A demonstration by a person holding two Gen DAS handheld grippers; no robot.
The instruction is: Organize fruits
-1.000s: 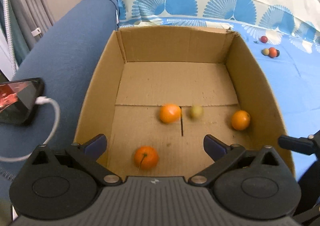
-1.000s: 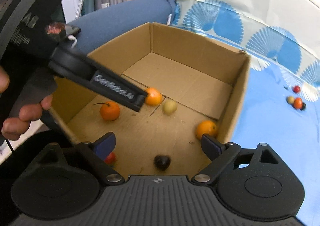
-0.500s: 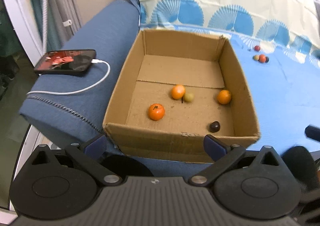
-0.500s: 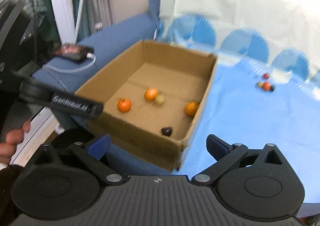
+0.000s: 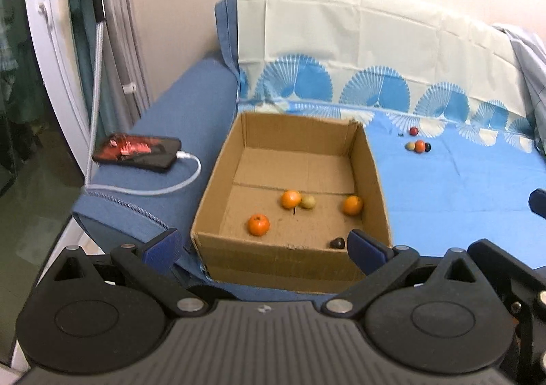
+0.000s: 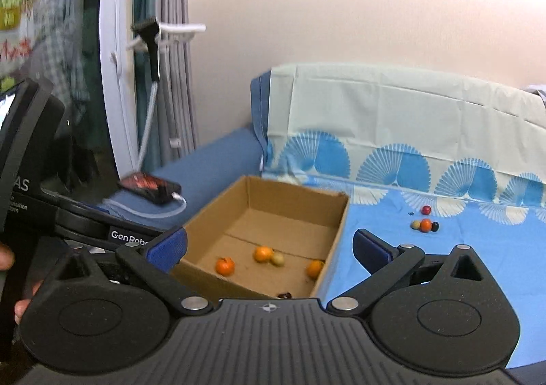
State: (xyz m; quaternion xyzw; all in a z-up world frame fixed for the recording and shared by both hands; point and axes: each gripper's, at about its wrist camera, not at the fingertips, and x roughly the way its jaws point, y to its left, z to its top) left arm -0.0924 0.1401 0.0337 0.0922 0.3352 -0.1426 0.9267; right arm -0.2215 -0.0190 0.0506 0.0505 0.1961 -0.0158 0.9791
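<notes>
The right claw [image 6: 269, 246] is wide and holds nothing; its jaws have just been opening, and no fruit sits between them. The left claw [image 5: 262, 247] is wide and holds nothing too. Both claws hang in the air, near the front of the cardboard box [image 5: 283, 262], and touch nothing. The box sits on a blue sofa [image 5: 191, 119], next to a blue cloth [image 5: 460, 201] with fan shapes on it. In the box lie three oranges: one near the front [image 5: 258, 224], one in the middle [image 5: 290, 199] and one by the right wall [image 5: 352, 205]. A small pale fruit [image 5: 308, 202] touches the middle orange, and a small dark fruit [image 5: 337, 243] lies in the front right corner. More fruit waits on the cloth, well apart from the box: a red one [image 5: 413, 130] and a little bunch [image 5: 419, 146] of three close together. I think that bunch comes next. The fruits are small, round and bunched up, so a wide claw could bump one and make it roll away. A phone [image 5: 136, 153] with a white cable [image 5: 160, 189] lies on the sofa arm, and the left claw could snag that cable.
</notes>
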